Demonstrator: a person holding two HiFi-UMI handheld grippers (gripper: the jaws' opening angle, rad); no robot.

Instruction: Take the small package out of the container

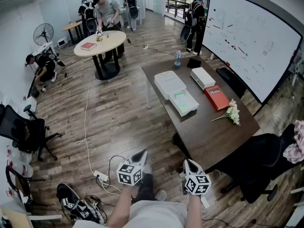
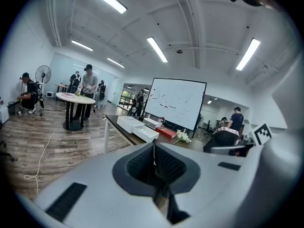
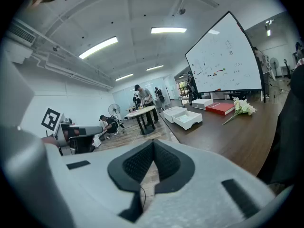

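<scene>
The dark wooden table [image 1: 213,132] takes up the right of the head view. On it sits the open white container [image 1: 189,110], with another white tray [image 1: 169,83] touching its far end. The left gripper [image 1: 141,154] and right gripper [image 1: 188,162] hang low, well apart from the table — all 4 jaws pressed together, holding nothing. The small package [image 1: 181,97], pale green, lies inside the container.

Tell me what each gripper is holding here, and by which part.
Nothing. The left gripper and right gripper are both shut and empty, short of the table.
</scene>
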